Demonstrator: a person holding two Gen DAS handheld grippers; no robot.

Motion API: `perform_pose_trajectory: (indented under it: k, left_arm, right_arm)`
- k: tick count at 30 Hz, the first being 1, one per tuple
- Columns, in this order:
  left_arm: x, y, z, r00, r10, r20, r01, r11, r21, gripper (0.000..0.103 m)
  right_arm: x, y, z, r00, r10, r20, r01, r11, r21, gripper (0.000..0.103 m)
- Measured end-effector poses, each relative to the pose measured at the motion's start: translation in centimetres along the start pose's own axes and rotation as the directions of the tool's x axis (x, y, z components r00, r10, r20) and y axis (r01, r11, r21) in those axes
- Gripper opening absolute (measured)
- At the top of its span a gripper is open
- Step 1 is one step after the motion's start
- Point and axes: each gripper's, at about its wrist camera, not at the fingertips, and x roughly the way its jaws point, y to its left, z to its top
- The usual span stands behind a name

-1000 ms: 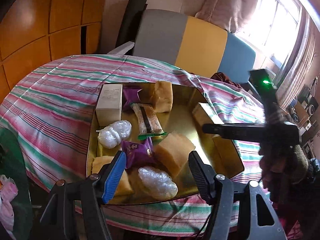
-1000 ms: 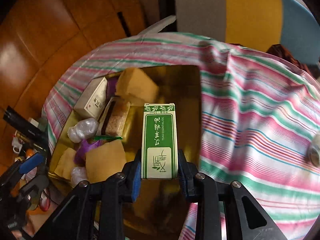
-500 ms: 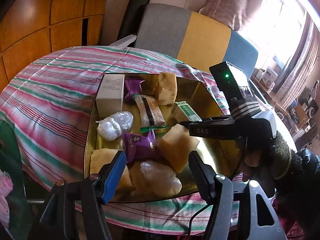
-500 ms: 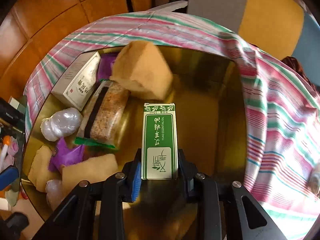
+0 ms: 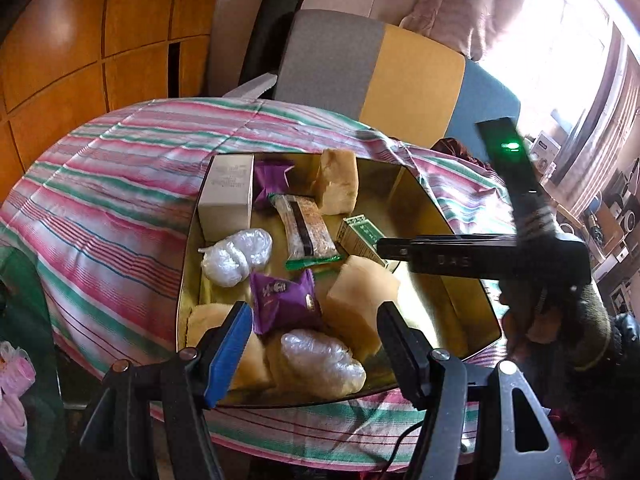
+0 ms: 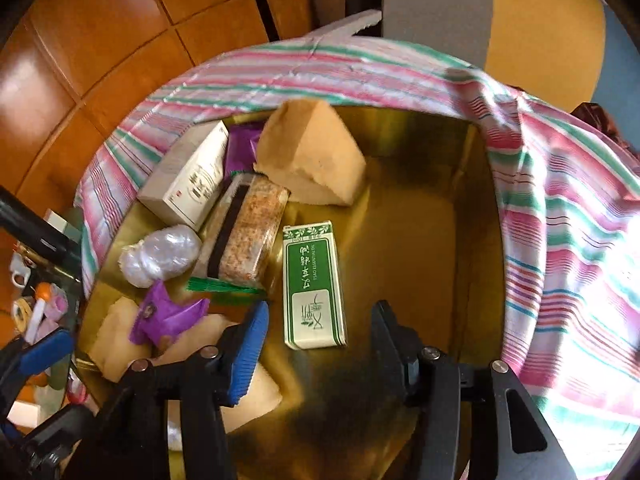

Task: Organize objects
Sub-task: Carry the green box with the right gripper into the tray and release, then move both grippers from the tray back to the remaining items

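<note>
Green box (image 6: 314, 286) just let go in the gold tray (image 6: 404, 248): right gripper (image 6: 316, 346) jaws have just been opening, box betw. them, untouched. Left gripper (image 5: 314, 344) spread, empty. Next, judged: right gripper to be drawn back w/o nudging box.

My right gripper (image 6: 318, 338) has just been opening: its jaws, clamped on the green box (image 6: 313, 285) a second ago, now stand apart from both its sides. The box lies flat on the floor of the gold tray (image 6: 404, 248), just right of the granola bar (image 6: 246, 232). A second ago I held it above the tray's near edge; now it sits nearer the tray's middle.
</note>
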Motion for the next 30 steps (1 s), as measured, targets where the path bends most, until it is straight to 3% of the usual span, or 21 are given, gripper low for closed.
perform_pose_trajectory:
  k: [7, 19, 26, 30]
  left_arm:
    - [-0.6, -1.4, 0.4, 1.000, 0.002, 0.009, -0.002, 0.999, 0.041, 0.065]
    - [-0.3, -5.8, 0.8, 0.999, -0.033, -0.006, 0.034, 0.988, 0.148, 0.065]
    - [0.4, -9.1, 1.8, 0.999, -0.053, -0.013, 0.054, 0.970, 0.235, 0.065]
    - [0.9, -11.8, 2.7, 0.995, -0.096, -0.025, 0.100, 0.953, 0.285, 0.065]
  right_arm:
    - [-4.9, -1.7, -1.3, 0.994, 0.004, 0.108, -0.009, 0.999, 0.045, 0.076]
    - [-12.3, -10.9, -5.1, 0.971, -0.131, 0.201, 0.089, 0.975, 0.205, 0.081]
    - [-16.2, -18.9, -8.3, 0.941, -0.273, 0.198, 0.193, 0.918, 0.346, 0.085]
    - [-18.3, -24.0, -10.6, 0.908, -0.379, 0.180, 0.269, 0.855, 0.444, 0.089]
